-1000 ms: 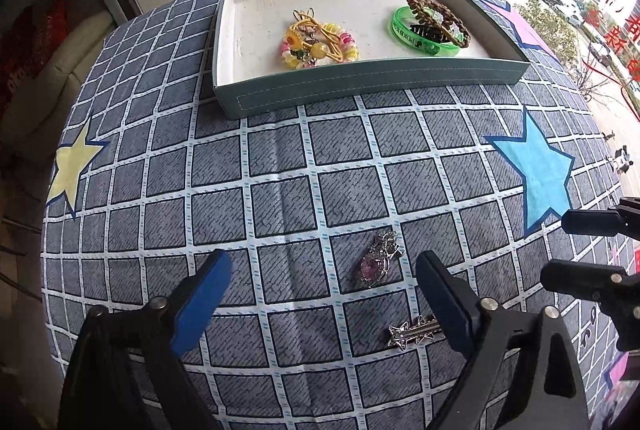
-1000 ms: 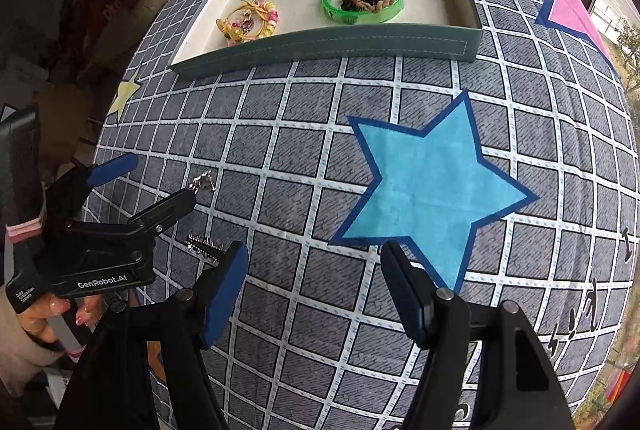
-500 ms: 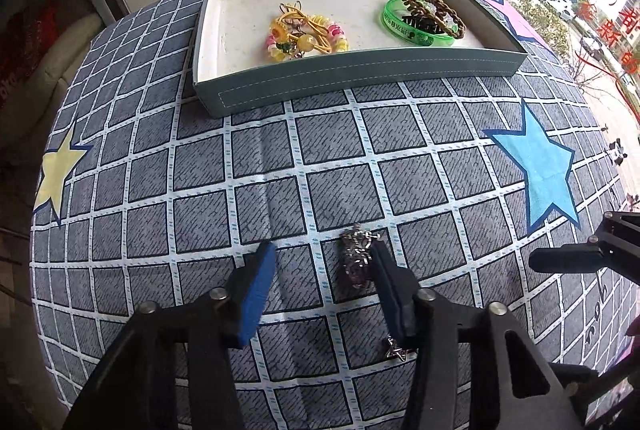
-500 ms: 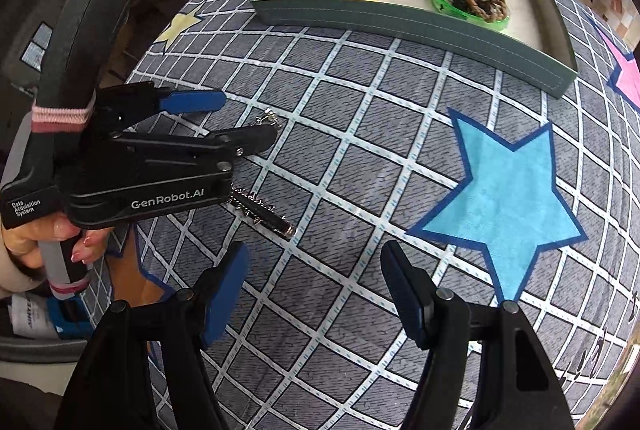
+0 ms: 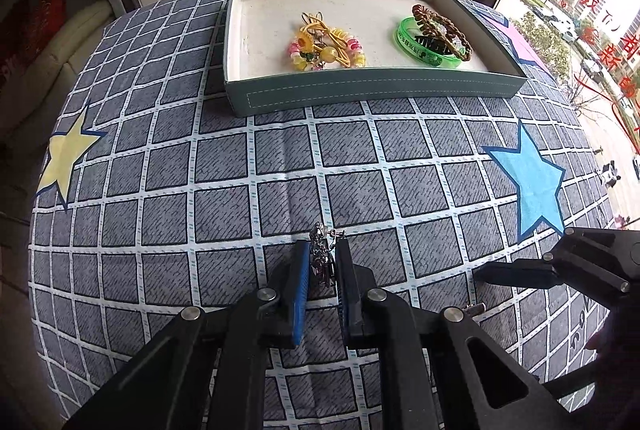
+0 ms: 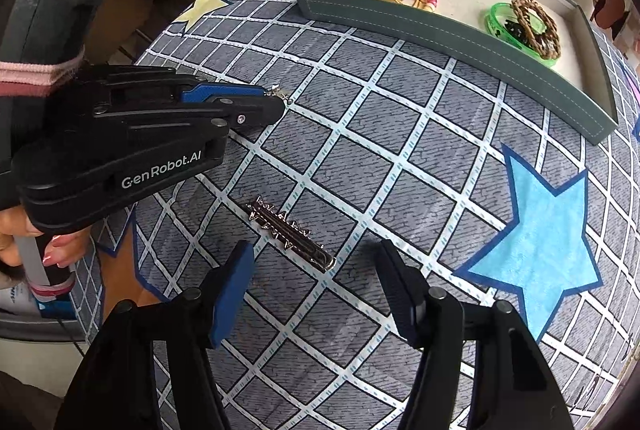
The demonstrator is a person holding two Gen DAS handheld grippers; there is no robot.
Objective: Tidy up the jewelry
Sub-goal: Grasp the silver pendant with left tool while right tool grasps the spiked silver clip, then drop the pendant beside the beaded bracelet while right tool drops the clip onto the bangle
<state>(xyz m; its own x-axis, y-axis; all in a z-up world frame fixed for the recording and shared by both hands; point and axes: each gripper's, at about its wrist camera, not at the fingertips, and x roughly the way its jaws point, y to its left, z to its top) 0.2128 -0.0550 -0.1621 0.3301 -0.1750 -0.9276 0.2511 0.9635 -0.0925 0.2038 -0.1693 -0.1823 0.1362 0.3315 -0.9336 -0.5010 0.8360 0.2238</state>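
A silver pendant with a pink stone (image 5: 320, 264) lies on the checked cloth, and my left gripper (image 5: 322, 250) is shut on it, pads pressing both sides. Seen from the right wrist, only the pendant's tip (image 6: 276, 89) pokes out of the left gripper (image 6: 280, 101). A silver spiky hair clip (image 6: 290, 234) lies flat on the cloth. My right gripper (image 6: 314, 248) hangs over its near end with jaws closing, the pads well clear of it. In the left wrist view, a finger of the right gripper (image 5: 516, 275) shows beside the clip's end (image 5: 474, 308).
A grey-green tray (image 5: 360, 92) at the far side holds a yellow beaded bracelet (image 5: 324, 48), a green bangle (image 5: 428, 50) and a brown braided ring (image 5: 442, 26). A blue star (image 6: 536, 234) and a yellow star (image 5: 66, 156) are printed on the cloth. A hand (image 6: 24, 238) holds the left gripper.
The left jaws have come together from wide open onto the pendant. The right gripper has swung toward the hair clip and rolled, so the clip now lies between its fingers.
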